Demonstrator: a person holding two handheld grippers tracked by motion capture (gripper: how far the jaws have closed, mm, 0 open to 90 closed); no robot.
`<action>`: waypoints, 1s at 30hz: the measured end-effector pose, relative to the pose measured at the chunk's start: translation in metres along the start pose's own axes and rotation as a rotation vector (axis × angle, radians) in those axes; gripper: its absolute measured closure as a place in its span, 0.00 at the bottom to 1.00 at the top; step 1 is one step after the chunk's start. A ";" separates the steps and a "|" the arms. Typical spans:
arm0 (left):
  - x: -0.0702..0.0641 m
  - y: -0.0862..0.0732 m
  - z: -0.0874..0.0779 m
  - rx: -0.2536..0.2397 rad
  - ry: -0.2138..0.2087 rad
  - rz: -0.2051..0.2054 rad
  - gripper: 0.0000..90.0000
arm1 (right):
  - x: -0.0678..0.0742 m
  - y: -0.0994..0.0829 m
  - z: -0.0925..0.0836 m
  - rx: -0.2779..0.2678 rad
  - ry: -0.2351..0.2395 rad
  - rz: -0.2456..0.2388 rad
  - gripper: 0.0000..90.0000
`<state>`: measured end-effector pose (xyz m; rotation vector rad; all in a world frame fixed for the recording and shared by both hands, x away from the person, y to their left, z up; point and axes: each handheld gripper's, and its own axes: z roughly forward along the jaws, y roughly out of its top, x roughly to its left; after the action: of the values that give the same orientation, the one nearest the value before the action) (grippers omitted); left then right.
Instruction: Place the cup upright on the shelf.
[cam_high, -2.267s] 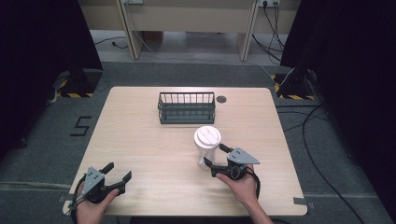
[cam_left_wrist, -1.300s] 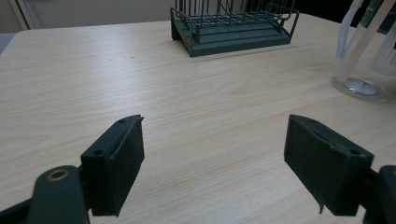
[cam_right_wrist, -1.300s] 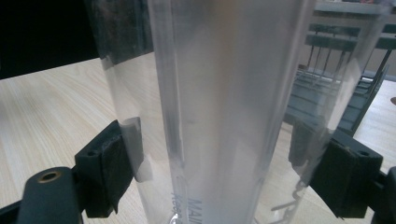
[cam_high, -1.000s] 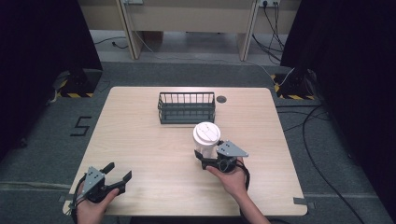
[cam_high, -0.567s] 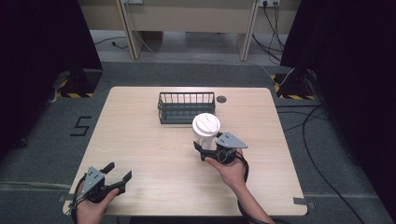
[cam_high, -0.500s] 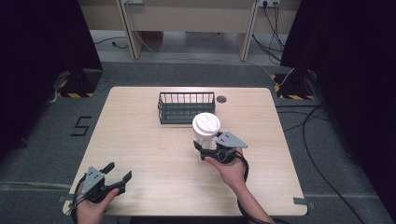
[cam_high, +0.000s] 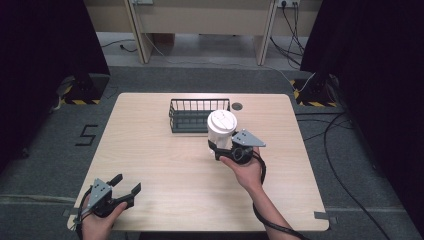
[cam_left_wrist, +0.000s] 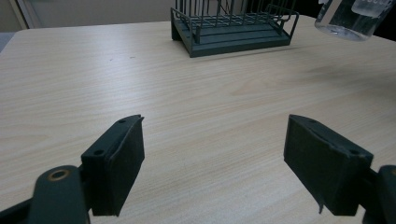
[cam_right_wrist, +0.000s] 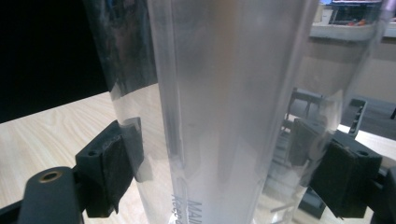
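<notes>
Above the middle of the tabletop (cam_high: 150, 150), slightly toward its right edge, a clear plastic cup (cam_high: 221, 131) with a white lid was held off the wood by the right gripper (cam_high: 223, 150). Its jaws were closed against the cup's two sides, low on its wall; in the right gripper view the frosted wall (cam_right_wrist: 233, 107) stood upright between the two black pads, each pressed to it. The left gripper view showed the cup's base (cam_left_wrist: 348, 21) hanging clear of the surface, with a faint shadow beneath it on the wood.

Just beyond the cup, toward the far edge, stood a dark wire basket (cam_high: 192, 116), near the cup but apart from it. A small round grommet (cam_high: 237, 106) sat in the tabletop just right of the basket.

Near the front left corner, the left gripper (cam_high: 128, 190) rested low in the person's hand (cam_high: 97, 222), well apart from the cup. Its jaws were spread wide with only bare wood between them.
</notes>
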<state>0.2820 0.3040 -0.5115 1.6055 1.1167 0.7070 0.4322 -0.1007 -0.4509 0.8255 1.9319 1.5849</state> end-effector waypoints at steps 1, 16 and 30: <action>0.000 0.000 0.000 0.000 0.000 0.000 0.22 | -0.001 0.001 0.001 0.000 -0.001 -0.002 0.20; 0.001 0.000 0.000 -0.002 -0.001 -0.006 0.22 | -0.011 0.013 0.013 0.008 -0.020 -0.001 0.20; 0.001 0.000 0.000 -0.001 -0.002 -0.004 0.22 | -0.018 0.024 0.024 0.022 -0.036 -0.007 0.20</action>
<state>0.2827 0.3047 -0.5118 1.6026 1.1182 0.7032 0.4652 -0.0942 -0.4316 0.8492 1.9279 1.5372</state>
